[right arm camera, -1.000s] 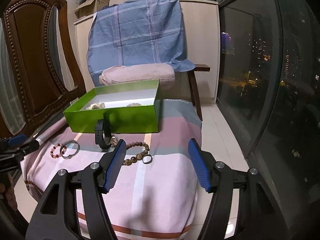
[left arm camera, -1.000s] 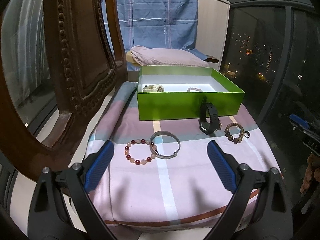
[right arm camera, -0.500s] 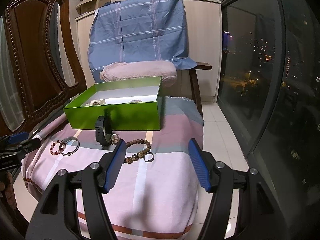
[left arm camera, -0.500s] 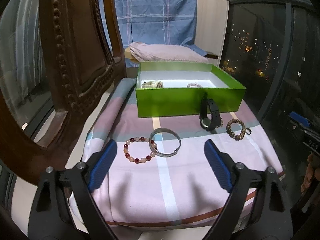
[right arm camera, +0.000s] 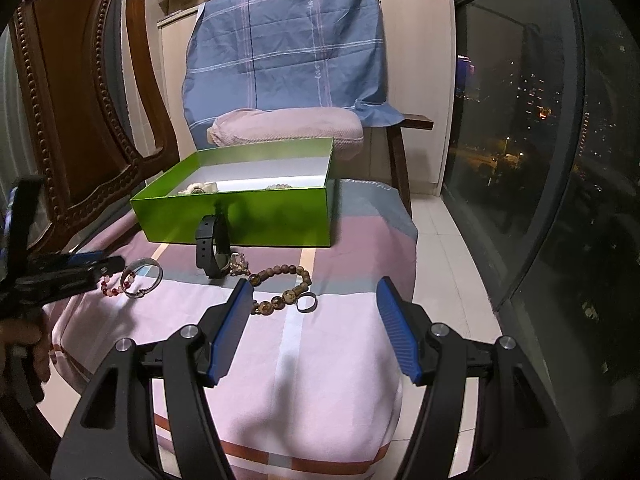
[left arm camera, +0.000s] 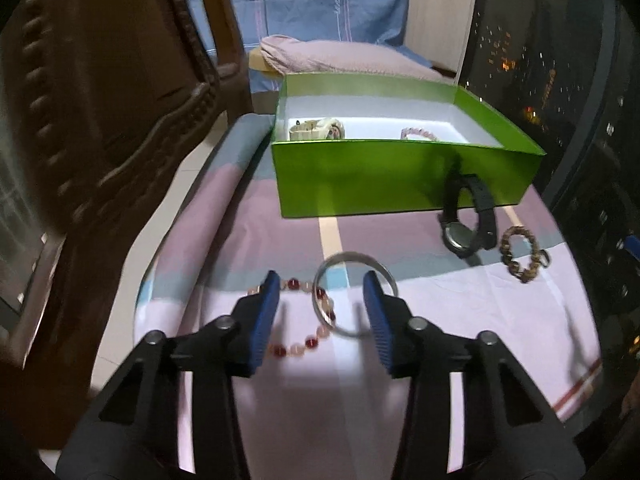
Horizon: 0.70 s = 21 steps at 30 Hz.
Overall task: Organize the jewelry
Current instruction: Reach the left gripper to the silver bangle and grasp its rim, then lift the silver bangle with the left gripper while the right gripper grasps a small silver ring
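Note:
On the pink striped cloth (left arm camera: 460,320) lie a red-and-pink bead bracelet (left arm camera: 316,334) and a silver bangle (left arm camera: 352,255) that overlaps it. My left gripper (left arm camera: 321,284) hovers low over both; its jaws are closing with the bracelet and the bangle's left rim between them, and the pads are not pressing on either. From the right wrist view the left gripper (right arm camera: 116,264) reaches in beside the bangle (right arm camera: 154,276). A black watch (left arm camera: 466,236) leans on the green box (left arm camera: 380,176). My right gripper (right arm camera: 316,286) stands open just short of a brown bead bracelet (right arm camera: 288,280) and a small ring (right arm camera: 307,303).
The box holds a cream piece (left arm camera: 316,128) and a pale pink bracelet (left arm camera: 418,133). A carved wooden chair (left arm camera: 100,120) rises close on the left. Behind the box are a pink cushion (right arm camera: 288,128) and a blue plaid cloth (right arm camera: 288,48). A dark window (right arm camera: 540,160) runs along the right.
My left gripper has moved forward and down over the bead bracelet and bangle, and its jaws have narrowed around them. The right gripper has kept still.

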Available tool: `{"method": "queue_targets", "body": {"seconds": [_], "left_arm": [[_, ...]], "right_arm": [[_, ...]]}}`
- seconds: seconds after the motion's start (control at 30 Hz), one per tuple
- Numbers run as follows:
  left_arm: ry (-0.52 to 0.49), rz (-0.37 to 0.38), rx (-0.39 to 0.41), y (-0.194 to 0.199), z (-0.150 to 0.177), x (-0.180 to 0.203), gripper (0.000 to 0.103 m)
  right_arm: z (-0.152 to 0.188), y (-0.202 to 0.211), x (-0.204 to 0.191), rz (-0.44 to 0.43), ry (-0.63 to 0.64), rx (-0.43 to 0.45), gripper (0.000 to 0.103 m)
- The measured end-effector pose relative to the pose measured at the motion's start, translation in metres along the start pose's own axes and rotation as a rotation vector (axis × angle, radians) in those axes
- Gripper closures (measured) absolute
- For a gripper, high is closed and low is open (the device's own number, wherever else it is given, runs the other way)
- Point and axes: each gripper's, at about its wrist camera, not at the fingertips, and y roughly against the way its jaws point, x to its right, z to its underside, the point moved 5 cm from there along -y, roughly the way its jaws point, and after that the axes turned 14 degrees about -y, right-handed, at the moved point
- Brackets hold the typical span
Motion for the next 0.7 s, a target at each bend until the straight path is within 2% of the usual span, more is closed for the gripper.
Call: {"method": "queue_targets", "body": {"seconds": [0.1,0.23,0.27,0.33,0.4,0.47,0.53,0.7], "left_arm": [[-0.057,-0.018,-0.045,-0.022,-0.007,0.001,0.071],[-0.065,-0.014,-0.092,-0.040,-0.003,0.001,0.076],[-0.064,-0.010,-0.088,-0.040,-0.004,0.001,0.077],[-0.072,0.011,-0.087,-0.040,-0.006,0.005,0.093],[-0.092,0.000,-0.080,-0.040,-0.006,0.009,0.098],[-0.098,0.009,-0.064,-0.037,-0.008,0.012,0.098],[-0.079,0.013,-0.016,-0.025,-0.015,0.009,0.098],[-0.018,0.034,0.196,0.042,-0.035,-0.003,0.098]], "right_arm": [[0.002,-0.002,0.000,0.001,0.003,-0.005,0.040],[0.003,-0.006,0.002,0.006,0.003,-0.015,0.040],[0.003,-0.007,0.003,0.009,0.004,-0.016,0.040],[0.003,-0.009,0.004,0.011,0.002,-0.020,0.040],[0.003,-0.012,0.006,0.016,0.002,-0.024,0.040],[0.003,-0.013,0.006,0.018,0.002,-0.029,0.040],[0.004,-0.015,0.006,0.021,0.005,-0.034,0.040],[0.010,-0.028,0.005,0.031,0.041,-0.091,0.040]]}}
